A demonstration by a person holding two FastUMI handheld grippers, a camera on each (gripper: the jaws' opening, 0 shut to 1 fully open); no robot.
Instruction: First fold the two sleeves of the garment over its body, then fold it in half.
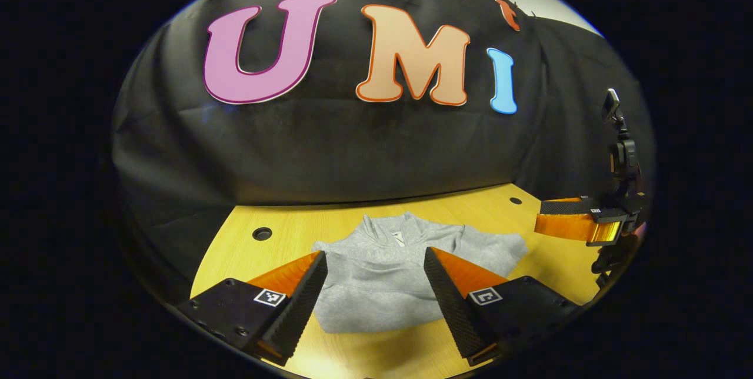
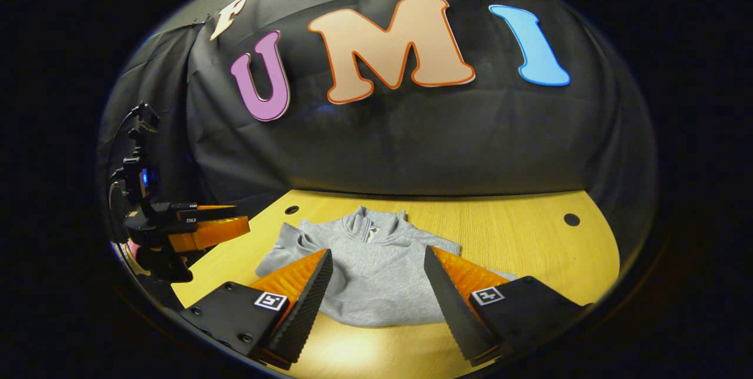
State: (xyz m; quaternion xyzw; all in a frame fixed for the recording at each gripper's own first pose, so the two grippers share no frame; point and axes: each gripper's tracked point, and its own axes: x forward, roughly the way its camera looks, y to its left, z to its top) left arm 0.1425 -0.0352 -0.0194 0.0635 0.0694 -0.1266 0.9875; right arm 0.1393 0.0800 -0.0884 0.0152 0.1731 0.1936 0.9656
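A: Garment?
B: Grey garment (image 1: 382, 276) lay folded on the wooden table (image 1: 282, 235), collar toward the wall.
A: Grippers?
B: Left gripper (image 1: 373, 261) was spread wide, held nothing, hovering above it. Right gripper (image 2: 376, 258) likewise, wide apart, empty.

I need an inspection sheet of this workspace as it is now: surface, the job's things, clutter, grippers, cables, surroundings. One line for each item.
Surface: wooden table, light-coloured, with round holes near its far edge.
Job's things: grey garment lies flat in the table's middle, collar toward the wall; sleeves look already folded in; not yet folded in half.
Clutter: nothing seen.
Grippers: left gripper open, above the garment's near part, holding nothing; right gripper open, likewise above the garment, holding nothing.
Cables: nothing seen on the table.
Surroundings: black cloth wall behind the table.
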